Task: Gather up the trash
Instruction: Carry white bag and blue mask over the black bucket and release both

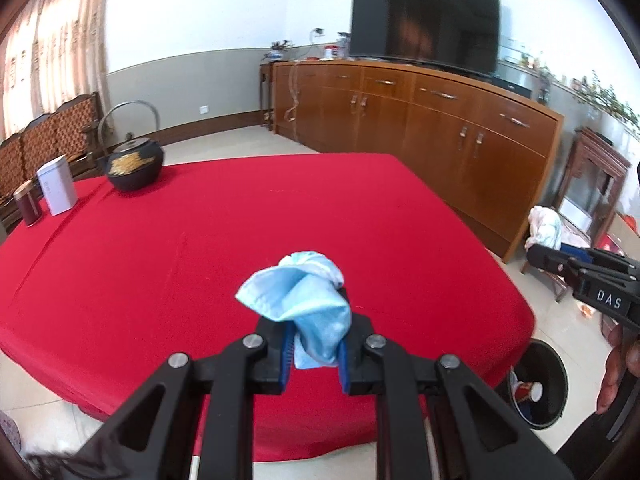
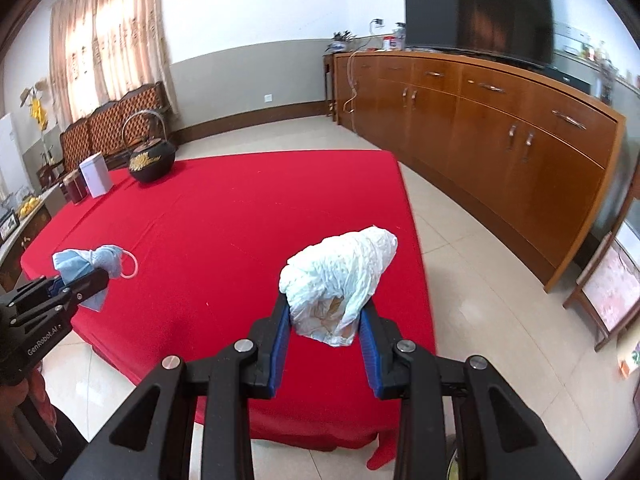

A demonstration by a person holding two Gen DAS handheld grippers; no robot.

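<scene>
My left gripper [image 1: 316, 340] is shut on a crumpled blue face mask [image 1: 298, 300], held above the near edge of the red-clothed table [image 1: 200, 240]. In the right wrist view the same mask [image 2: 90, 262] shows at the far left with its white ear loop hanging out, pinched in the left gripper [image 2: 76, 280]. My right gripper [image 2: 326, 320] is shut on a crumpled white wad of plastic or paper [image 2: 340, 272], over the table's right edge. In the left wrist view that wad [image 1: 544, 228] sits at the tip of the right gripper [image 1: 536, 252], off the table's right side.
A black bin [image 1: 540, 384] holding a red and white cup stands on the floor by the table's near right corner. A black teapot [image 1: 134, 166], a white tin [image 1: 58, 190] and a dark jar [image 1: 28, 202] sit at the far left. A wooden sideboard [image 1: 440, 120] with a television runs along the right.
</scene>
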